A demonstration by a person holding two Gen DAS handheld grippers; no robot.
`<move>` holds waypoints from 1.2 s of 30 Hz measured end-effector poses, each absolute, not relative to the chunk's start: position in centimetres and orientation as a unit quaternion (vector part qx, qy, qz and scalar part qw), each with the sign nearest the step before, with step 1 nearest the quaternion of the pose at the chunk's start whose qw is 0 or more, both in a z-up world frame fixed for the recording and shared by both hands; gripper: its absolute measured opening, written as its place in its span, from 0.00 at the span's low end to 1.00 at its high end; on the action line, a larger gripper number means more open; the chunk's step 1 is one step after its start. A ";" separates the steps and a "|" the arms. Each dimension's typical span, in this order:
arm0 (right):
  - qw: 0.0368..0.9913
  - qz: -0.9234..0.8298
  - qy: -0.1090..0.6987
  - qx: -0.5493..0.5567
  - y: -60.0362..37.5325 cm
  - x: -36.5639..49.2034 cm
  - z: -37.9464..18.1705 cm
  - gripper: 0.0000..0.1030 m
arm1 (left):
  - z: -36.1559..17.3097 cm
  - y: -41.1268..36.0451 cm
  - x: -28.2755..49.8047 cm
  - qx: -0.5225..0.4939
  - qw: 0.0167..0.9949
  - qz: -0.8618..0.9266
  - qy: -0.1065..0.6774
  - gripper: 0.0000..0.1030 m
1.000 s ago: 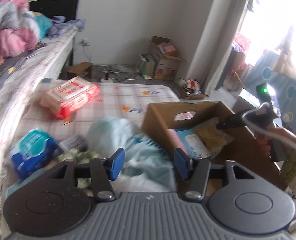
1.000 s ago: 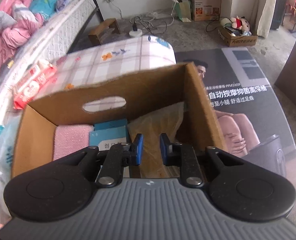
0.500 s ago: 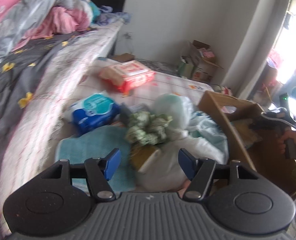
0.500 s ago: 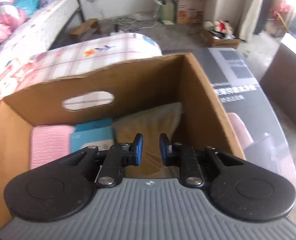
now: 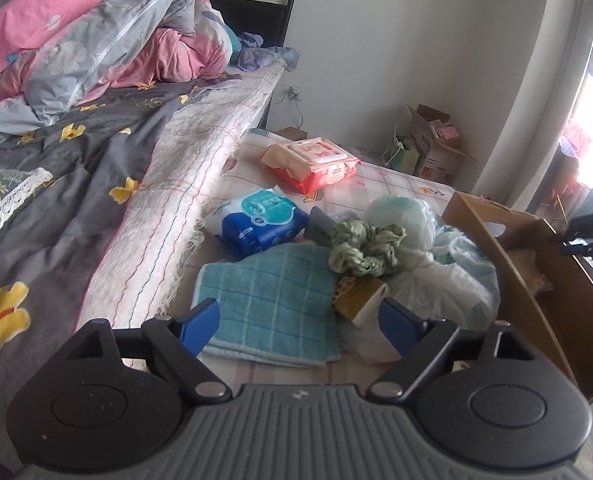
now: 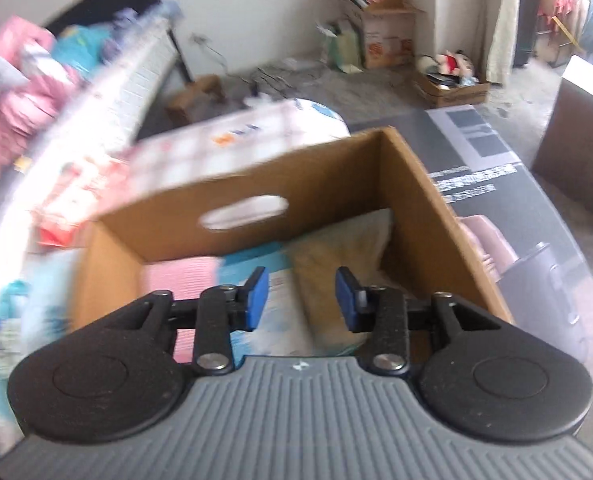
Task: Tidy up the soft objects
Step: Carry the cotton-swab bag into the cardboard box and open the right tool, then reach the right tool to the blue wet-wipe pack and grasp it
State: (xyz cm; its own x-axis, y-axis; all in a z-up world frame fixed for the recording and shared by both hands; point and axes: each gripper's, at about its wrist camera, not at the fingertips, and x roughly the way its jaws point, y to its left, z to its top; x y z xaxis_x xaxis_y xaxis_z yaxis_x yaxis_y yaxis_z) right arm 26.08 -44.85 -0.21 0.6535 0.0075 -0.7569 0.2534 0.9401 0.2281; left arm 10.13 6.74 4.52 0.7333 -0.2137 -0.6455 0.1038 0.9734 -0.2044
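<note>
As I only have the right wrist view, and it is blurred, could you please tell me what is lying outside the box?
Observer: A teal towel lies flat, closest to the left gripper.
Operator: Thank you. Is that gripper holding anything?
Observer: No. Its jaws are opening and grip nothing; the towel lies just ahead of them.
Operator: And what is next to the towel?
Observer: A crumpled green cloth sits at its far right corner, resting against a white bag.
</note>
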 end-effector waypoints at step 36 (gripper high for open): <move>0.764 0.264 0.572 0.141 -11.7 44.8 -0.6 0.68 | 1.9 5.7 28.5 0.120 0.887 -0.154 0.418 0.86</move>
State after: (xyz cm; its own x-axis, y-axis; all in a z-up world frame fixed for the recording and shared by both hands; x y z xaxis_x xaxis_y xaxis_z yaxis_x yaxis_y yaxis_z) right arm 44.82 -11.69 -0.64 0.2062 0.5639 -0.7997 -0.2422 0.8213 0.5166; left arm 28.54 5.69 1.93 0.6029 -0.1733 -0.7788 0.3734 0.9239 0.0834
